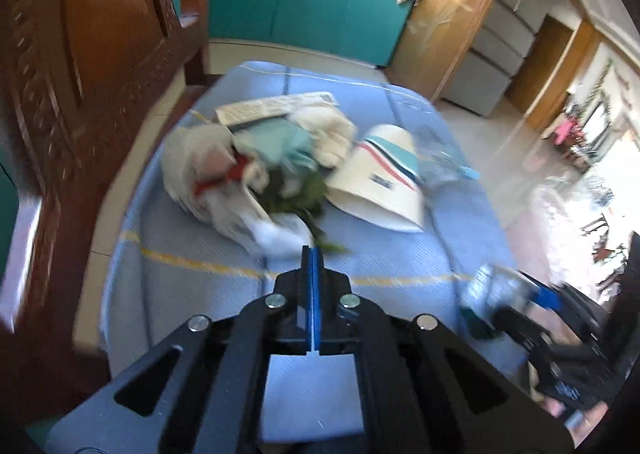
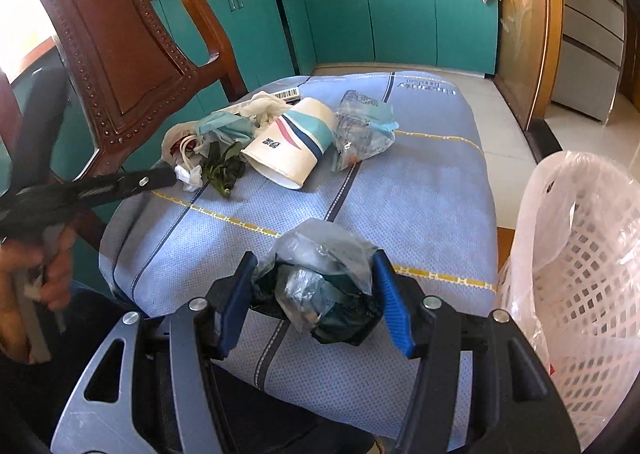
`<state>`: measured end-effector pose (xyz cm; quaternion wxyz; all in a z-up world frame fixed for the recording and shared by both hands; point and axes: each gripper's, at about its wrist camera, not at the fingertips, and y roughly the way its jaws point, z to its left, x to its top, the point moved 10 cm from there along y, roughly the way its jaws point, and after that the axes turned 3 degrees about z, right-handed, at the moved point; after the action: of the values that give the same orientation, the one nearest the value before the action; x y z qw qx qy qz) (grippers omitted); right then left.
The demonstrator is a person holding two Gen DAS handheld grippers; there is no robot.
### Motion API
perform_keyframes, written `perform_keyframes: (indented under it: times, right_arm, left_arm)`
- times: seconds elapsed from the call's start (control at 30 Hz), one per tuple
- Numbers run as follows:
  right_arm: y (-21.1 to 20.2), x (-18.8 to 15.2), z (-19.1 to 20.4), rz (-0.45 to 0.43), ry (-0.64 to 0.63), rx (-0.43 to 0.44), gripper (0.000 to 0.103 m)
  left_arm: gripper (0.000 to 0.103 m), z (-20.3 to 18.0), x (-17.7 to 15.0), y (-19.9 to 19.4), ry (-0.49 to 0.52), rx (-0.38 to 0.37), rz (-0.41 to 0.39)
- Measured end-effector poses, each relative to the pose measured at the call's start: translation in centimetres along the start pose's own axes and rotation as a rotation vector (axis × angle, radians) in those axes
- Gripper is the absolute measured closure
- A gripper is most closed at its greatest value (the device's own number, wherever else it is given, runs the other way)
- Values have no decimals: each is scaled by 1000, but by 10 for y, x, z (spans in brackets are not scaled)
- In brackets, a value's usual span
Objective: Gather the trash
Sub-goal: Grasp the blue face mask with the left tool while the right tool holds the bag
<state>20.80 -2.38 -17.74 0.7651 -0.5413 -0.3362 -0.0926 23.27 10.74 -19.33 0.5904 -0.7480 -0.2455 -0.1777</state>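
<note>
Now one paper cup (image 2: 292, 142), left claw (image 1: 312, 254) clenched empty, right claw (image 2: 316, 290) grasping one plastic wad (image 2: 320, 282).

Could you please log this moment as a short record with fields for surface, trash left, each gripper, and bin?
surface: blue cushion in front of a wooden chair back
trash left: paper cup on its side, crumpled clear bottle, heap of tissues and green leaves
left gripper: jaws shut, tips at the near edge of the heap; whether they pinch anything cannot be told
right gripper: closed on a plastic-wrapped dark bundle
bin: white lattice basket lined with a plastic bag, beside the right gripper
</note>
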Motion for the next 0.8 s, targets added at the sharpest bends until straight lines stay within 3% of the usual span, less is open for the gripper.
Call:
perform_keyframes:
  times: [0.1, 0.17, 0.23, 0.37, 0.43, 0.47, 0.57, 0.63, 0.73, 0.8]
  right_arm:
    - [1, -1, -1, 3, 6, 4, 45]
    - [3, -1, 0, 5, 7, 9, 45]
    - [4, -2, 2, 9, 7, 15, 44]
    - [5, -3, 7, 13, -5, 17, 44]
    - [6, -4, 8, 14, -2, 20, 44]
    - [6, -4, 8, 15, 0, 20, 44]
    - [7, -5, 9, 20, 3, 22, 44]
    - [7, -7, 9, 23, 2, 23, 44]
    - [6, -8, 8, 24, 5, 24, 44]
    - [6, -7, 7, 22, 11, 24, 44]
  left_arm:
    - [102, -2, -5, -9, -2, -22, -8]
    - [100, 4, 1, -8, -7, 28, -19]
    - [77, 16, 9, -2, -21, 109, -18]
    - [55, 20, 46, 7, 15, 177, -62]
    - [36, 17, 73, 11, 62, 227, -113]
    - [34, 15, 84, 18, 87, 236, -121]
    - [43, 17, 99, 45, 117, 265, -71]
    - [79, 21, 96, 64, 121, 267, -5]
    - [96, 21, 87, 66, 154, 294, 8]
    - [98, 19, 88, 54, 139, 267, -30]
